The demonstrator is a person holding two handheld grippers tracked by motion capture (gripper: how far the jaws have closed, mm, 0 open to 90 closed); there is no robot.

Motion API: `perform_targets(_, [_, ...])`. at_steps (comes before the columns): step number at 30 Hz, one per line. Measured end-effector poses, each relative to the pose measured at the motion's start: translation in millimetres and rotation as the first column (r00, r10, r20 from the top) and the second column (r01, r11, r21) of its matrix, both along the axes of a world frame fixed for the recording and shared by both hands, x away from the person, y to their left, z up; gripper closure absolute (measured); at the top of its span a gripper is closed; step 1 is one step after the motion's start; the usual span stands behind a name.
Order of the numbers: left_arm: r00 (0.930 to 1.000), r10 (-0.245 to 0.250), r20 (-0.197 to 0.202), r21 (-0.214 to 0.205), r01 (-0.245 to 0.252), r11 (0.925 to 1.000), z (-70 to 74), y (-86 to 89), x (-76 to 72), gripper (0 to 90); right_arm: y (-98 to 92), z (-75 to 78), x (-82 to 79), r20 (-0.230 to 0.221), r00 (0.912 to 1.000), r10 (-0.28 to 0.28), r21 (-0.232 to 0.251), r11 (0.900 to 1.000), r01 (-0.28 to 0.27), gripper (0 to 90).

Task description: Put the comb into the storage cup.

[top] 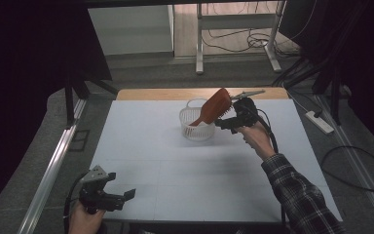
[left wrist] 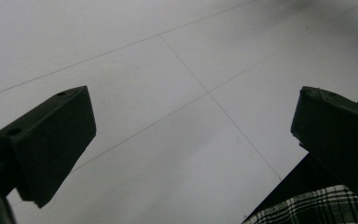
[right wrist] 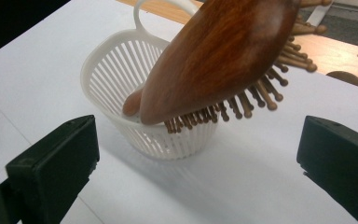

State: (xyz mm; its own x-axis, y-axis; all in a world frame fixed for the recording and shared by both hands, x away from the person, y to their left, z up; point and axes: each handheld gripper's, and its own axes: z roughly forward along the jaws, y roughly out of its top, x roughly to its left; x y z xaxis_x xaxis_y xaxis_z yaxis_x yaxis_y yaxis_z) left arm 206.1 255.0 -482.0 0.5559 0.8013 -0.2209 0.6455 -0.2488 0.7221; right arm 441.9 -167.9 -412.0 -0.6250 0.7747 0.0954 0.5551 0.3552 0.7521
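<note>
A white slatted basket (top: 191,127) (right wrist: 116,70) stands on the white table (top: 175,165) toward its far middle. A reddish wooden hairbrush (top: 214,106) (right wrist: 219,56) leans in it, handle down inside, bristled head sticking out up and to the right. My right gripper (top: 229,119) (right wrist: 198,158) hovers just right of the basket, open, with its jaws wide apart below the brush head and not touching it. My left gripper (top: 121,186) (left wrist: 193,135) rests low at the table's near left corner, open, with bare table between its jaws.
A plaid sleeve (top: 302,195) reaches in from the bottom right. A bare wooden strip (top: 175,93) runs along the table's far edge. A power strip (top: 319,122) and cables lie on the floor to the right, and metal frame legs (top: 199,44) stand behind.
</note>
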Motion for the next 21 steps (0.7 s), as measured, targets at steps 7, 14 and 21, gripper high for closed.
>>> perform_targets(7, [1.0, 0.0, -0.001, 0.0, 0.0, 1.0, 0.1, 0.0, 0.1, 0.0, -5.2, 2.6, -6.9, 0.01, 0.9999, 0.014, -0.007, 0.9999, -0.014, 0.0])
perform_targets(14, [1.0, -0.001, -0.002, 0.001, 0.001, 1.0, 0.1, -0.1, 0.1, 0.0, -9.7, 3.3, -14.1, 0.019, 0.9995, 0.025, -0.006, 0.9997, -0.025, 0.0])
perform_targets(21, [1.0, -0.002, -0.002, 0.001, 0.002, 1.0, 0.0, -0.3, 0.3, 0.0, -13.3, 0.7, -21.2, 0.031, 0.9989, 0.034, -0.017, 0.9993, -0.033, 0.0])
